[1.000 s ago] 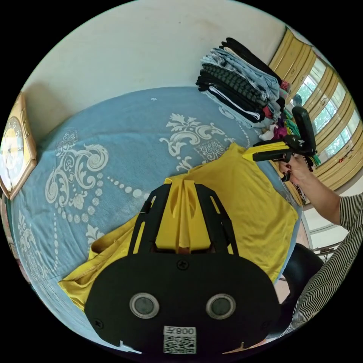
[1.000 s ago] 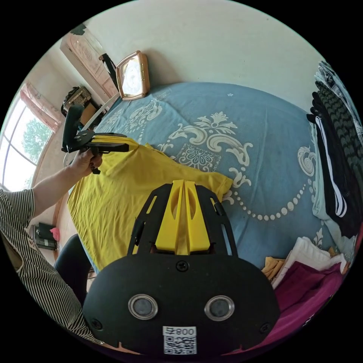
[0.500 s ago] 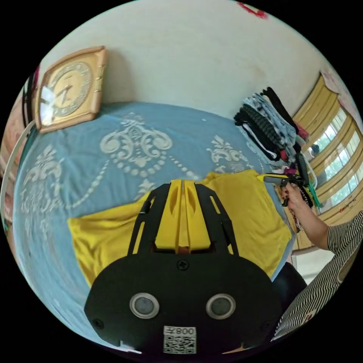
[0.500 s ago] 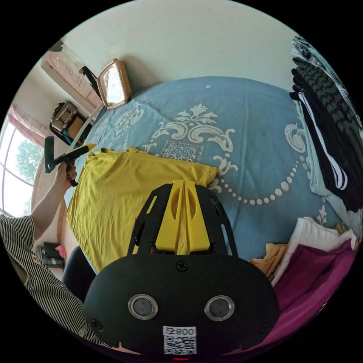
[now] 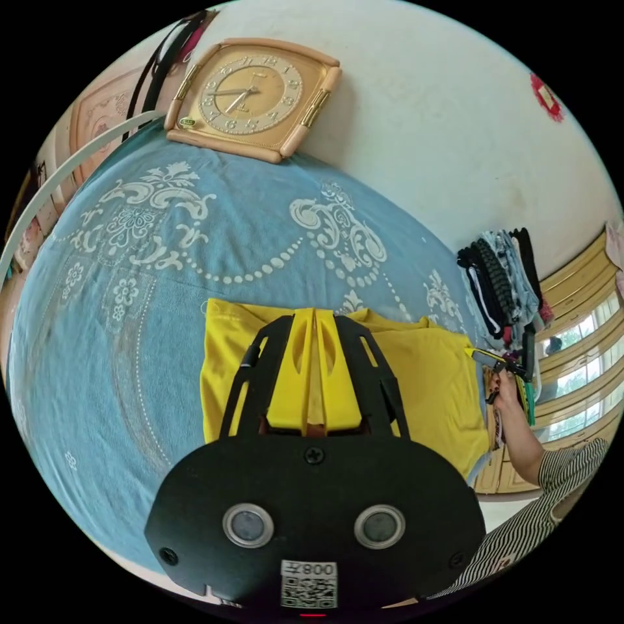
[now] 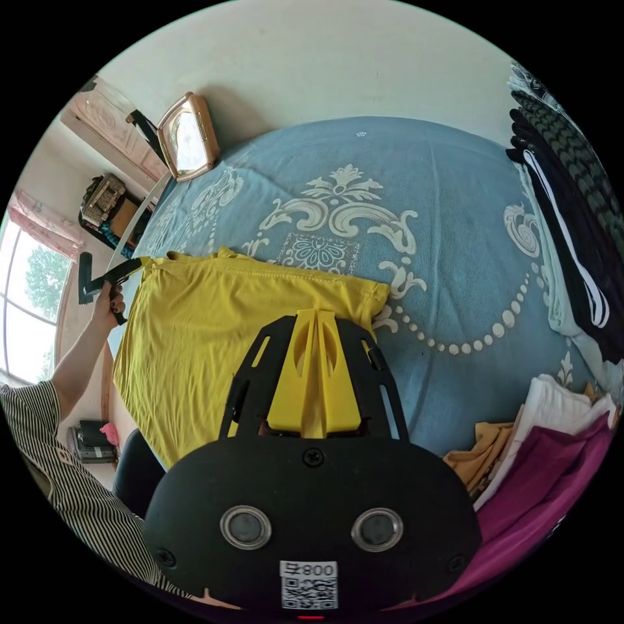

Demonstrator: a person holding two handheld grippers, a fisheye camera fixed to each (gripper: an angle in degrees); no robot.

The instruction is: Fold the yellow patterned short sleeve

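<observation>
Yellow shirt (image 6: 214,338) under hand-held gripper (image 6: 315,318)

Bed with a blue, white-patterned cover (image 6: 455,169)

The yellow shirt (image 6: 214,331) lies spread at lower left of the right gripper view; a stack of folded clothes (image 6: 572,214) sits at right, loose garments (image 6: 539,442) lower right, a clock (image 5: 257,97) at upper left of the left gripper view.

Plain yellow shirt (image 6: 214,325), blue bedspread (image 6: 442,195) with white scrollwork and bead pattern, black grippers with yellow jaws, gold-framed clock (image 5: 253,97), black-and-white striped sleeve (image 6: 71,468), magenta cloth (image 6: 546,474), cream wall (image 5: 455,117).
</observation>
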